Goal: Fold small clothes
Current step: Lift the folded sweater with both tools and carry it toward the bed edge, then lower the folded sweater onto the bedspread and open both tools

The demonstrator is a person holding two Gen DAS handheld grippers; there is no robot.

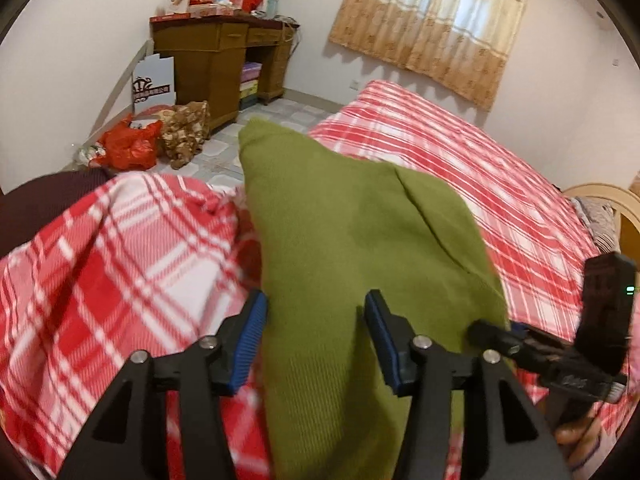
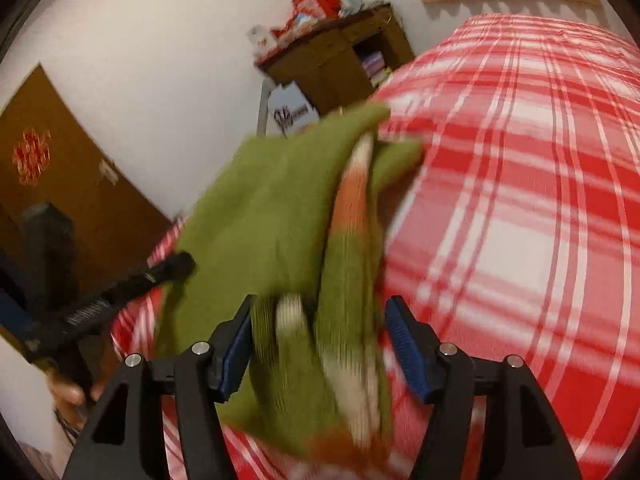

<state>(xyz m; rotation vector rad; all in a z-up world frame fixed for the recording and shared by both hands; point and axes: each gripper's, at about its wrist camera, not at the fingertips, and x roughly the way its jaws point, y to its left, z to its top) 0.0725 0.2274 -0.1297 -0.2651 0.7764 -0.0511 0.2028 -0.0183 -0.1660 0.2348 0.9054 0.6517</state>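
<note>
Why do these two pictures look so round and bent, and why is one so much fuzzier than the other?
Both views use fisheye lenses, so dark corners ring a curved room. The left wrist view is fairly sharp: the green garment and curtain read clearly. The right wrist view is smeared by motion blur, above all across the garment's striped part and the plaid bedspread.

Ahead of my tool stand white walls (image 1: 80,40), a cluttered brown wooden desk (image 1: 218,56), a beige patterned curtain (image 1: 436,20) and a pale tiled floor (image 1: 280,116).

No legible text, white sign board (image 1: 154,84) bears a dark crest (lettering blurred)
</note>
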